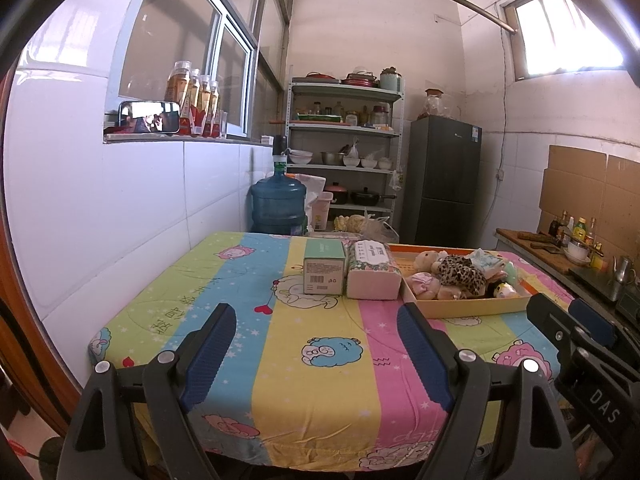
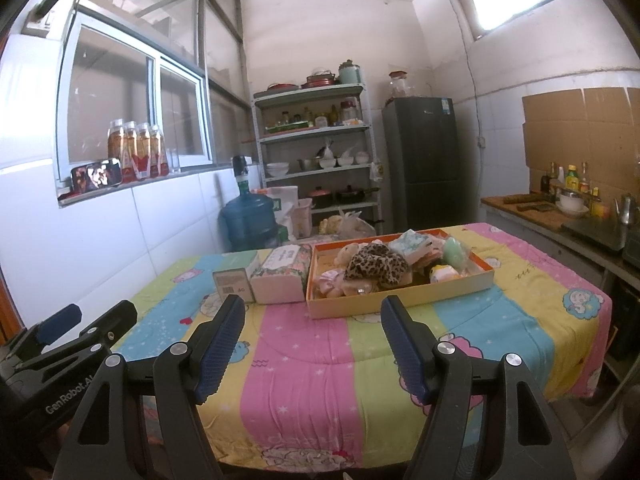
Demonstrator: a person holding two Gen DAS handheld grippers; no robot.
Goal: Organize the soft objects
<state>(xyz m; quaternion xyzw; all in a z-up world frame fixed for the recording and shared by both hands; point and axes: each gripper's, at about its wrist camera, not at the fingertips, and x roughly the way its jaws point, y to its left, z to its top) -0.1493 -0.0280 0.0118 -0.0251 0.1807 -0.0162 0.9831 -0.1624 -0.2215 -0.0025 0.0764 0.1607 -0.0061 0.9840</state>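
Left gripper (image 1: 316, 320) and right gripper (image 2: 313, 312) held nearest camera, low over near table edge, jaws spread wide, nothing pinched; placement judged as standby clear of load. Striped tablecloth (image 2: 296, 364) spread over table. Shallow orange tray (image 2: 400, 300) set mid-table, soft toys (image 2: 372, 268) heaped inside, so soft things lie gathered in tray now. Tissue pack (image 2: 280, 276) and green box (image 2: 234, 280) lined up just beside tray's left wall.

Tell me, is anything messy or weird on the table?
Only the tray looks messy: the soft toys lie heaped in a jumble. The green box and tissue pack sit neatly beside it. Nothing is spilled.
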